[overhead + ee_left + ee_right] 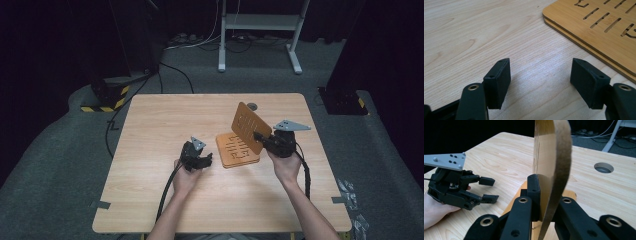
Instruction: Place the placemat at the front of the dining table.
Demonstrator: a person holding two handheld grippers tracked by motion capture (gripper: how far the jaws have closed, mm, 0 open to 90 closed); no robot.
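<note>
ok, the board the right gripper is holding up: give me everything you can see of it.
The lifted board is a thin, flat, orange-brown panel that looks like wood or bamboo, with rounded corners and cut-through slots. It stands tilted on edge, raised clear of the slotted boards lying flat on the table. The right gripper is shut on its lower edge, a jaw on each face. Seen edge-on in the right gripper view, the panel looks slightly bowed. Nothing else visibly touches it.

One slotted wooden board stands lifted and tilted — two more boards lie stacked flat beneath.
</note>
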